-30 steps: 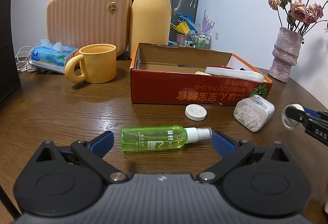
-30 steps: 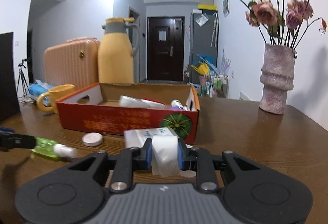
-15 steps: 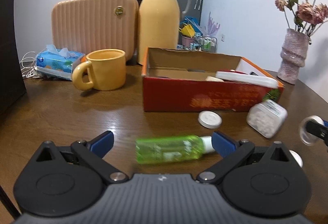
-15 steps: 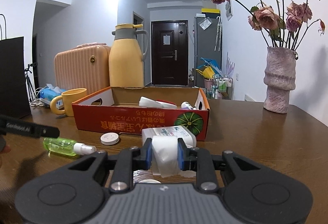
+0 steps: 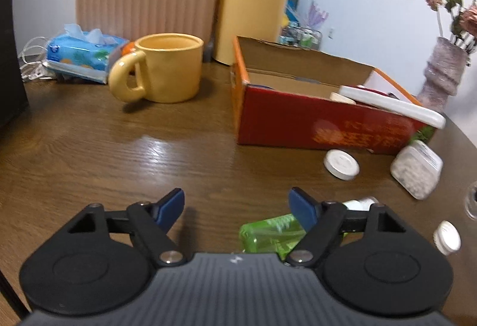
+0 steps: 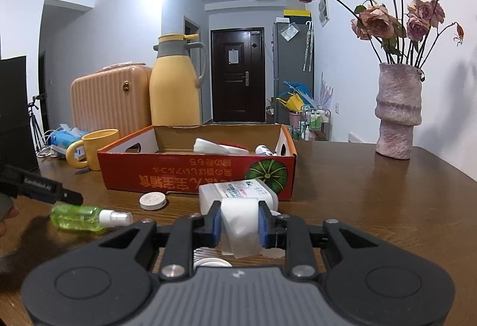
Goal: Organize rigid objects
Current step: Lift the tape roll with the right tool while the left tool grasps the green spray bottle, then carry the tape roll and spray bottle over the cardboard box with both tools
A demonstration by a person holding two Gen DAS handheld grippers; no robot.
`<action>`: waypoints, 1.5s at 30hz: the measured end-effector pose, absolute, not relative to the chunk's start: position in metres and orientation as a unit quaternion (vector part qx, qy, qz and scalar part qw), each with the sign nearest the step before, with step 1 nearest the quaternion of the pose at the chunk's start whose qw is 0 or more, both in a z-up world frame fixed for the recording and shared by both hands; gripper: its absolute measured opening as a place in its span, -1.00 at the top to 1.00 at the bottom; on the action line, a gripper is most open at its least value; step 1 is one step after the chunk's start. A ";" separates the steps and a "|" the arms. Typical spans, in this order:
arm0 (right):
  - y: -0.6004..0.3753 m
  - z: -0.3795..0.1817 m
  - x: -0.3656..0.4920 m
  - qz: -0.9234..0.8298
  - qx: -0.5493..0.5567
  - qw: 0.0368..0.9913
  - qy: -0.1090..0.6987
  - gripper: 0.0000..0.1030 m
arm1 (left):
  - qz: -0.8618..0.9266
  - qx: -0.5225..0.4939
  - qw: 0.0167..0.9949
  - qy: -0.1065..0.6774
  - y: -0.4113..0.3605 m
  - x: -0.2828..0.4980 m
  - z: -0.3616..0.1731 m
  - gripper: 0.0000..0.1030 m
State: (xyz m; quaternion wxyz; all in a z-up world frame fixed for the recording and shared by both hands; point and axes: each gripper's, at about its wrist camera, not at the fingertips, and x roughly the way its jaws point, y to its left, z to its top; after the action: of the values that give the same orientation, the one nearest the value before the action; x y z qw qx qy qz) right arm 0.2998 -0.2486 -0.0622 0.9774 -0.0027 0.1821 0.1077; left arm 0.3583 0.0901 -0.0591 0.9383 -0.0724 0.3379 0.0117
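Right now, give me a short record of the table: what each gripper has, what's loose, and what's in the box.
left gripper: jaws closing, nothing gripped; green spray bottle lies under its right finger
right gripper: shut on a white roll
loose on table: round white cap, clear container of white pellets
red cardboard box: open, holds a few white items
behind: yellow mug, yellow jug

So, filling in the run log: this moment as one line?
left claw: closing, nothing gripped | green spray bottle: lying on table, under right finger | right claw: shut on white roll
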 end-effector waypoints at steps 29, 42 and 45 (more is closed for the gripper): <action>-0.252 -0.059 0.295 0.120 0.010 0.978 0.170 0.54 | -0.165 0.019 0.920 0.356 0.034 0.300 -0.070 0.36; -0.250 -0.061 0.297 0.120 0.006 0.977 0.174 0.54 | -0.098 -0.026 0.951 0.292 0.044 0.295 -0.046 0.39; -0.250 -0.061 0.297 0.119 0.006 0.977 0.175 0.54 | -0.085 -0.033 0.965 0.246 0.042 0.282 -0.031 0.39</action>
State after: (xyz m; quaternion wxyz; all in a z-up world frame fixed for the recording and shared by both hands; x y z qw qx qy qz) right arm 0.2973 -0.2496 -0.0609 0.9773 0.0058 0.1751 0.1194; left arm 0.2819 0.0418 -0.0310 0.9648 -0.0333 0.2464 -0.0853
